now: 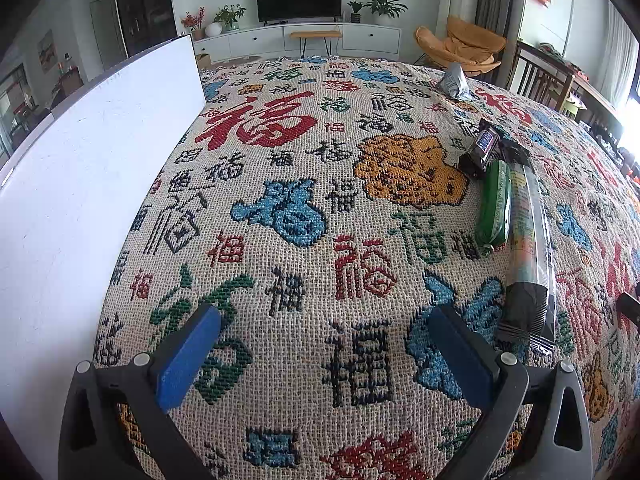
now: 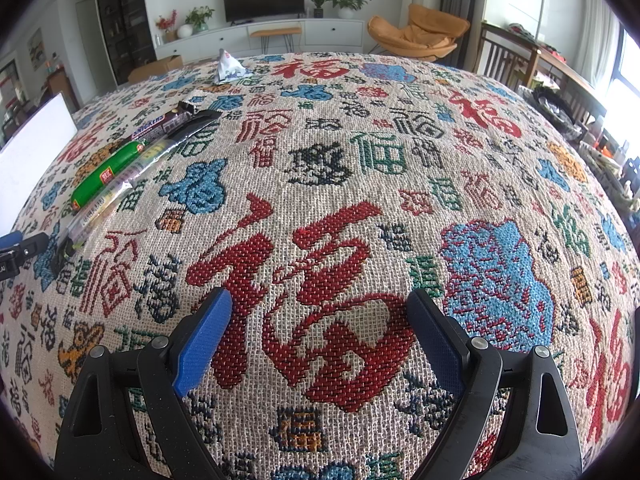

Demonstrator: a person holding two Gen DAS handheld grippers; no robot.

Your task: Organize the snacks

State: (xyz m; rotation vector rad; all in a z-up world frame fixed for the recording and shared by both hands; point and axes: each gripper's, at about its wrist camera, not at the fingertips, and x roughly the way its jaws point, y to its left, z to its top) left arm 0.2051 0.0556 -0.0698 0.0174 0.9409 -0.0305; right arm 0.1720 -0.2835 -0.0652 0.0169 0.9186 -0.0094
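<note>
Three snacks lie side by side on the patterned cloth: a Snickers bar [image 1: 481,148] [image 2: 160,125], a green wrapped sausage [image 1: 495,204] [image 2: 107,172], and a long clear-and-black packet [image 1: 528,240] [image 2: 132,168]. A white-blue pouch [image 1: 454,82] [image 2: 229,66] lies alone near the far edge. My left gripper [image 1: 324,322] hovers open over the cloth, left of the long packet's near end. My right gripper [image 2: 322,304] hangs open above a big red character, well right of the snacks. Neither holds anything.
A white board or box wall [image 1: 80,184] [image 2: 32,152] stands along the left side. The woven tablecloth [image 1: 304,208] covers the whole table. Wooden chairs [image 1: 540,80] and an orange lounge chair [image 2: 416,36] stand beyond the far right edge. The left gripper's tip [image 2: 16,248] shows at left.
</note>
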